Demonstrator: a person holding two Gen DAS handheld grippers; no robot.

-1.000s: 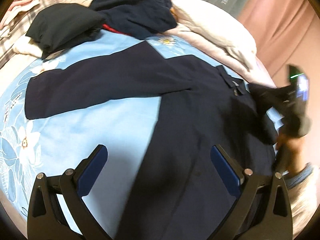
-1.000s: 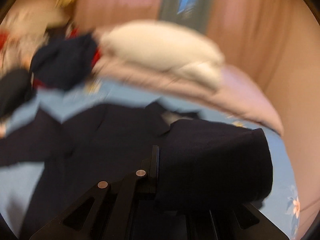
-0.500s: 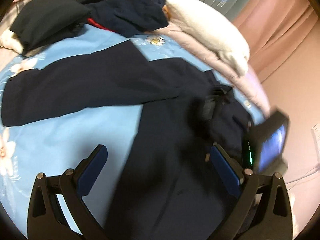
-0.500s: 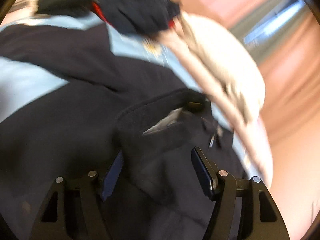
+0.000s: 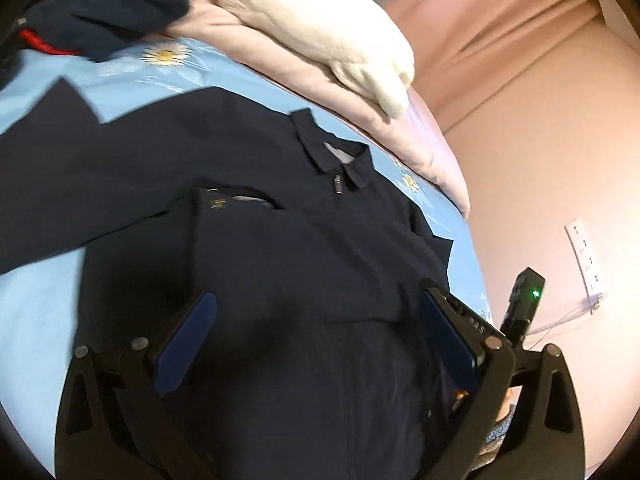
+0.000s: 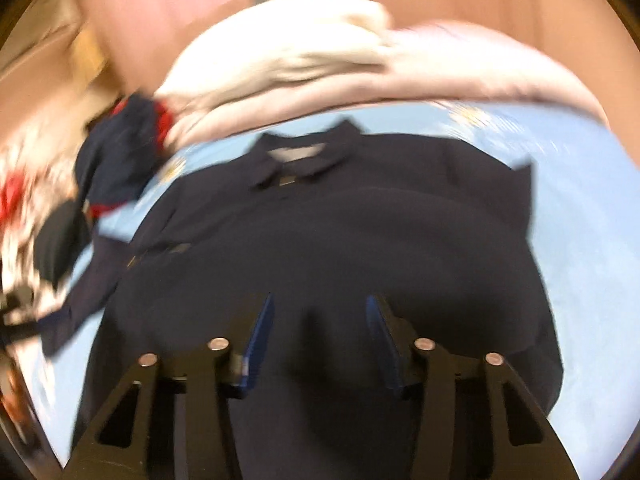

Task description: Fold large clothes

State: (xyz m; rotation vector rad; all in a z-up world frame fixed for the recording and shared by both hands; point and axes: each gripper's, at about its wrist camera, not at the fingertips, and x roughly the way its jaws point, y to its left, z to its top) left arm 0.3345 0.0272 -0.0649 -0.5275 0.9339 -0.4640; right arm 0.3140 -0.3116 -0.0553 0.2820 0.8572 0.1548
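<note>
A: Left wrist view first. What is the biggest thing in it?

B: The bed [image 5: 36, 312], under a light blue sheet printed with white daisies. Spread flat on it, front up, is a navy zip jacket [image 5: 280, 280] with its collar toward the far side. One sleeve lies folded across the chest, its cuff near the middle; the other sleeve stretches out over the sheet to the left.

A: And behind the jacket?

B: A folded pink blanket [image 5: 320, 80] along the far edge of the bed, with a white pillow [image 5: 320, 20] lying on it. To their left sits a heap of dark clothes [image 5: 100, 8] with red trim. A pink curtain [image 5: 500, 20] hangs beyond, and a white power strip [image 5: 586, 256] is on the wall.

A: The grippers?

B: The left gripper [image 5: 316, 336] hangs over the jacket's lower half, its blue-padded fingers [image 5: 186, 342] spread wide with nothing between them. The right gripper [image 6: 318, 336] is also above the jacket, fingers [image 6: 258, 338] parted about halfway and holding nothing; that view is smeared, so it is probably clear of the cloth, but I cannot be sure of contact.

A: Anything smaller?

B: The zipper pull [image 5: 338, 184] sits just below the collar [image 5: 332, 152].
</note>
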